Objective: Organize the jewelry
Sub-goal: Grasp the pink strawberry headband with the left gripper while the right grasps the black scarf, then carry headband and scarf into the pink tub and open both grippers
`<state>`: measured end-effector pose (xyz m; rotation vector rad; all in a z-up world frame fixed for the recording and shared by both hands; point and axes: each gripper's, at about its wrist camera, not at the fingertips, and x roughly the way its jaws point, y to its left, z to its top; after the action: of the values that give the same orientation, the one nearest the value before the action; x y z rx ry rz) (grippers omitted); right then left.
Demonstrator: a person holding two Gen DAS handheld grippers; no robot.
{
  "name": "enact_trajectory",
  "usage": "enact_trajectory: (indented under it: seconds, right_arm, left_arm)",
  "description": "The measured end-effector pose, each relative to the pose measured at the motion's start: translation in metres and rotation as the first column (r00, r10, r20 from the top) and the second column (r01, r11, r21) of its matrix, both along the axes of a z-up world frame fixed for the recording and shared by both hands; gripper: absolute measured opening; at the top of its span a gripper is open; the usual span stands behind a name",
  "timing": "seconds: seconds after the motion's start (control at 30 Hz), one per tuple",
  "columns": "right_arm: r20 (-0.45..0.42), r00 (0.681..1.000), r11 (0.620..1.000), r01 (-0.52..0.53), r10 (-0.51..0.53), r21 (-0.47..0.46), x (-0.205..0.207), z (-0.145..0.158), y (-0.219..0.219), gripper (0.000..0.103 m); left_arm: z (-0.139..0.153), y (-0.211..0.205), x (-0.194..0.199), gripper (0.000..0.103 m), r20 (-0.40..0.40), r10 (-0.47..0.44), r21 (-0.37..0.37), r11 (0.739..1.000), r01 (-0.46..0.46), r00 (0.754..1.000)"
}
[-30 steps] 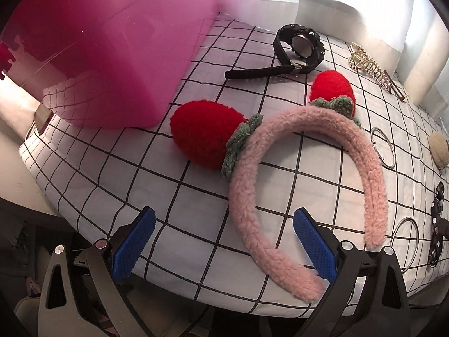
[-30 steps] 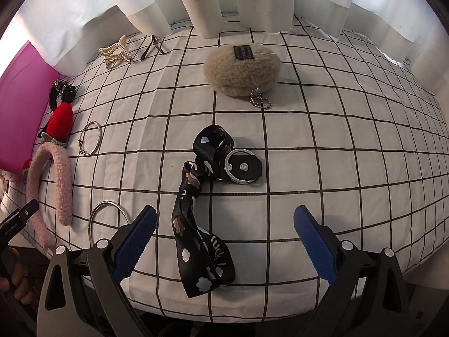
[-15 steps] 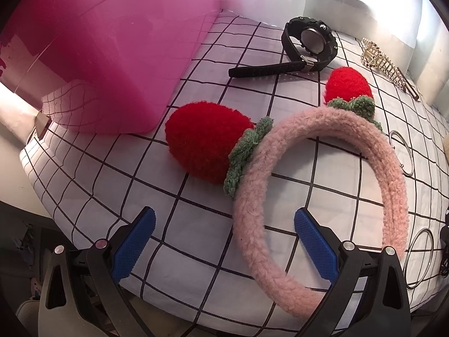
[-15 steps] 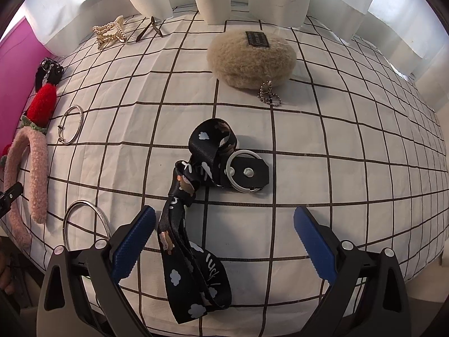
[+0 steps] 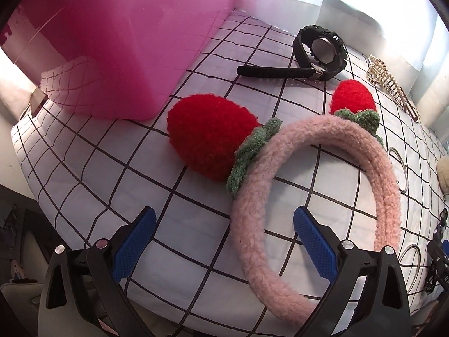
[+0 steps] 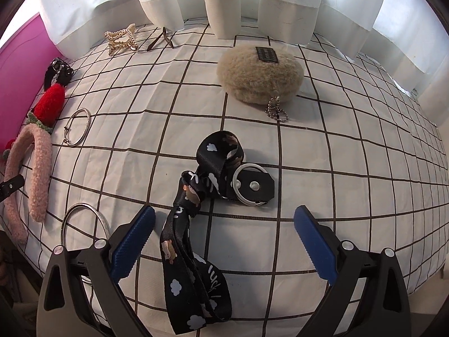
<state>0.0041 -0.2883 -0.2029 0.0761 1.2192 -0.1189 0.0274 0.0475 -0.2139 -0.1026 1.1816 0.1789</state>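
Note:
A fuzzy pink headband with two red strawberry puffs lies on the checked cloth; it also shows at the left of the right wrist view. My left gripper is open, its jaws on either side of the band's near arm, not touching it. A black patterned lanyard with a metal ring lies in front of my right gripper, which is open and empty over the strap. A pink box stands at the left.
A black watch, a pearl hair claw, a dark clip, two silver bangles and a beige fluffy pouch lie on the cloth. White curtains hang behind. The table edge is close below both grippers.
My left gripper has moved forward toward the headband, which now sits between its open jaws. My right gripper has moved closer over the lanyard.

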Motion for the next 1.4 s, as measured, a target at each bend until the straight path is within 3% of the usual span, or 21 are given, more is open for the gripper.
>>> enact_trajectory:
  seconds: [0.1, 0.2, 0.23, 0.3, 0.37, 0.43, 0.63, 0.87, 1.17, 1.4]
  right_arm:
    - [-0.003, 1.0, 1.0, -0.011, 0.011, 0.008, 0.002, 0.001, 0.0, 0.093]
    - [-0.006, 1.0, 1.0, -0.029, 0.029, 0.012, 0.001, 0.002, 0.002, 0.09]
    - [-0.004, 0.999, 0.999, -0.036, 0.036, 0.012, 0.0, 0.003, 0.003, 0.085]
    - [0.007, 0.999, 0.999, -0.052, 0.052, 0.009, -0.001, 0.006, 0.006, 0.072]
    - [0.017, 0.998, 0.998, -0.068, 0.068, 0.005, -0.002, 0.011, 0.009, 0.042]
    - [0.018, 0.997, 0.997, -0.075, 0.075, -0.01, -0.001, 0.013, 0.011, 0.013]
    - [0.04, 0.998, 0.998, -0.059, 0.058, 0.039, -0.005, 0.019, 0.003, 0.013]
    - [0.12, 0.991, 0.993, -0.07, 0.058, 0.096, -0.01, 0.059, 0.001, 0.013]
    - [0.231, 0.968, 0.984, -0.128, 0.097, 0.124, -0.004, 0.123, 0.013, 0.013]
    - [0.346, 0.925, 0.972, -0.205, 0.155, 0.115, 0.01, 0.178, 0.035, 0.013]
  left_arm:
    - [0.004, -0.005, 0.001, 0.083, -0.006, -0.039, -0.007, 0.999, 0.039, 0.999]
    - [0.01, -0.019, 0.0, 0.058, 0.008, -0.109, 0.002, 0.994, 0.109, 0.994]
    - [0.012, -0.024, 0.0, 0.045, 0.012, -0.135, 0.005, 0.991, 0.135, 0.991]
    - [0.012, -0.035, 0.001, 0.033, 0.013, -0.171, 0.025, 0.985, 0.171, 0.985]
    - [0.013, -0.041, 0.001, 0.015, 0.014, -0.194, 0.015, 0.981, 0.194, 0.981]
    - [0.013, -0.045, 0.003, 0.013, 0.011, -0.205, 0.026, 0.979, 0.204, 0.979]
    - [0.015, -0.04, 0.004, 0.008, 0.009, -0.187, 0.011, 0.982, 0.187, 0.982]
    - [0.04, -0.038, -0.003, 0.008, 0.054, -0.189, -0.014, 0.982, 0.19, 0.981]
    - [0.103, -0.044, -0.009, 0.008, 0.185, -0.198, -0.07, 0.974, 0.214, 0.963]
    - [0.174, -0.03, -0.013, 0.008, 0.341, -0.142, -0.111, 0.976, 0.19, 0.929]
